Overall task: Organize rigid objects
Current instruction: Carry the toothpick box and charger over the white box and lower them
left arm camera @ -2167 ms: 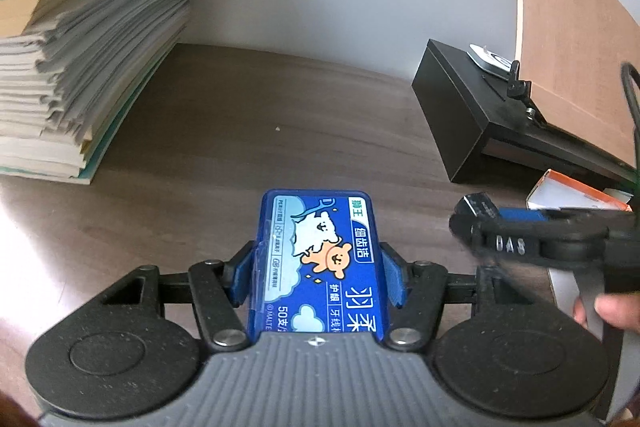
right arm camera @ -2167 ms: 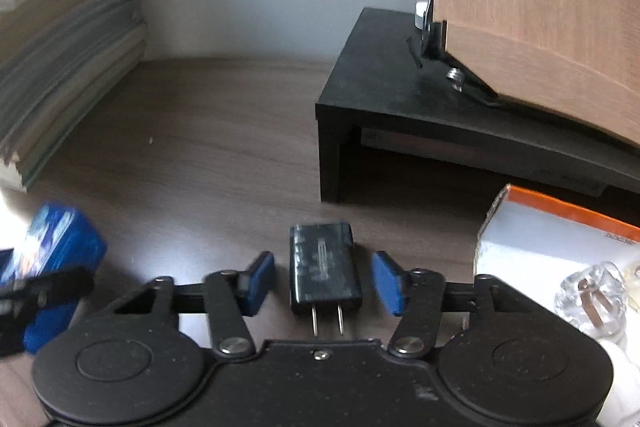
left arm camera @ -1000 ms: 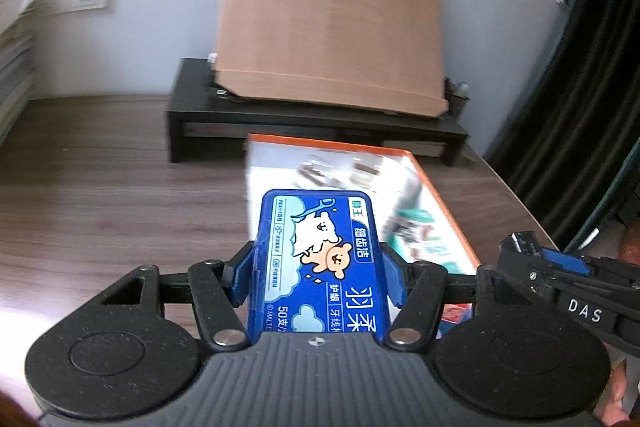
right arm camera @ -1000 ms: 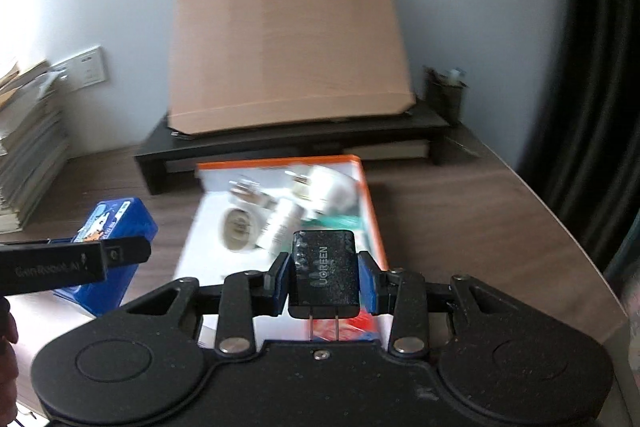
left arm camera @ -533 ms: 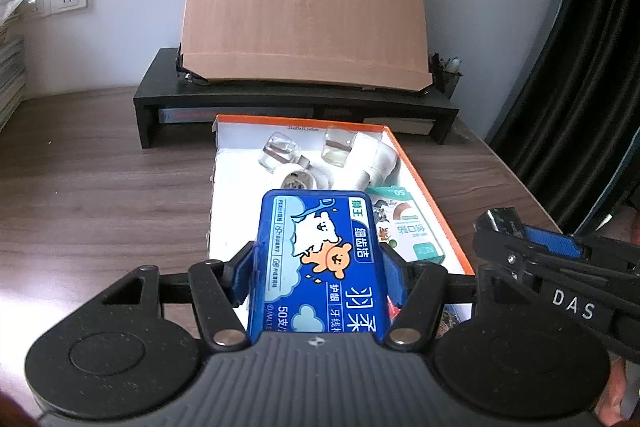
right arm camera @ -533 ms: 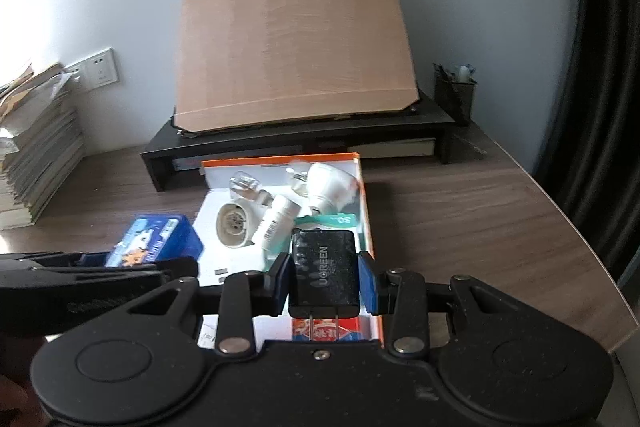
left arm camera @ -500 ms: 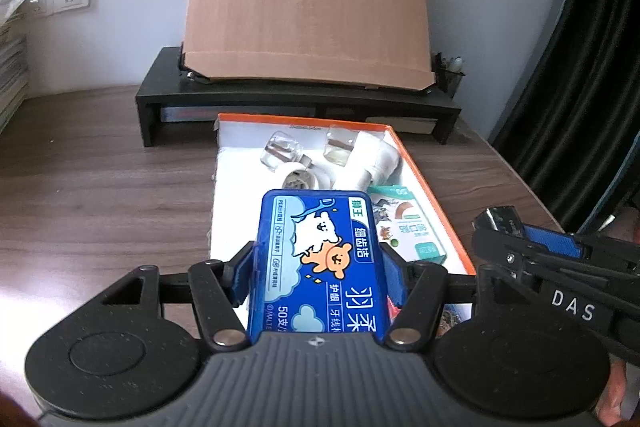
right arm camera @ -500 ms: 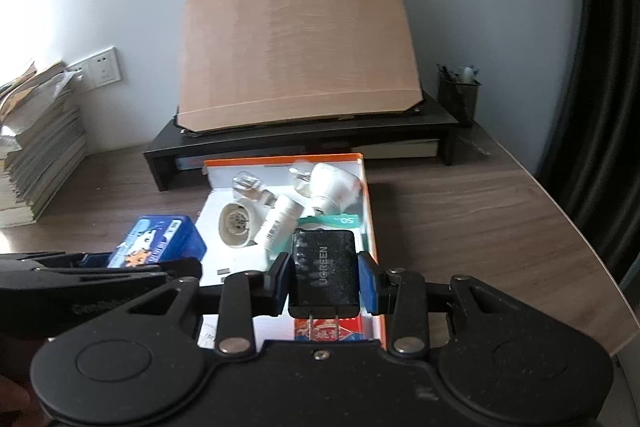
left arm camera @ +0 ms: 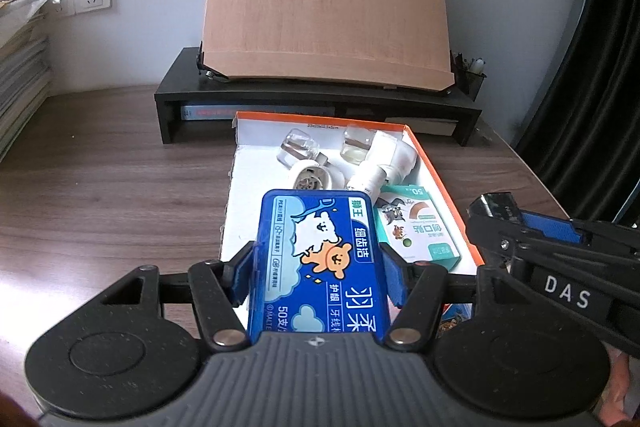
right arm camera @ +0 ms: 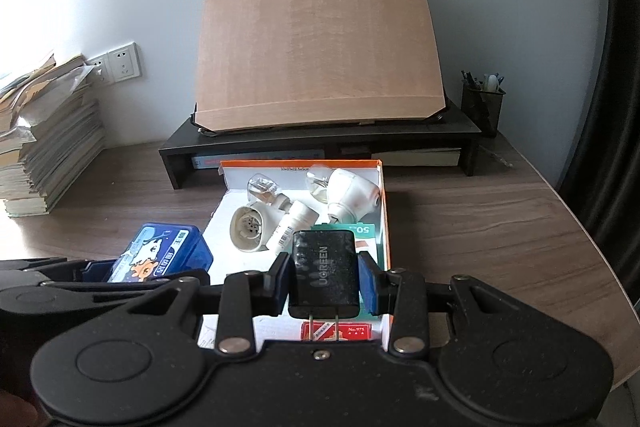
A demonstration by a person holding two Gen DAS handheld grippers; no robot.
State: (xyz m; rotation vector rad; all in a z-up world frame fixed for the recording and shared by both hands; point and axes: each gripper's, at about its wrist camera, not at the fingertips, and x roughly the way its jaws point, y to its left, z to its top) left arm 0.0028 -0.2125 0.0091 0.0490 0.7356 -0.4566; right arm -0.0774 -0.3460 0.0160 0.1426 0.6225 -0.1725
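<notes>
My left gripper (left arm camera: 318, 263) is shut on a blue plastic box (left arm camera: 316, 259) with a cartoon bear label, held above the near end of an orange-rimmed white tray (left arm camera: 440, 183). In the right wrist view the same blue box (right arm camera: 160, 255) shows at the left, beside the tray (right arm camera: 383, 211). My right gripper (right arm camera: 324, 277) is shut on a black charger plug (right arm camera: 323, 273), prongs toward the camera, over the tray's near right part. The tray holds white lamp parts (left arm camera: 316, 179), clear bulbs (left arm camera: 298, 149) and a teal plaster box (left arm camera: 416, 231).
A black monitor stand (left arm camera: 320, 103) with a tilted wooden board (left arm camera: 324, 11) sits behind the tray. A stack of books (right arm camera: 44, 147) stands at the far left by wall sockets (right arm camera: 120, 65). A mesh pen holder (right arm camera: 482, 103) is at the back right. The desk edge runs along the right.
Both views swung from the left desk area toward the tray, which now sits centred and closer. The right gripper closed on the charger early on. Both grips have held since.
</notes>
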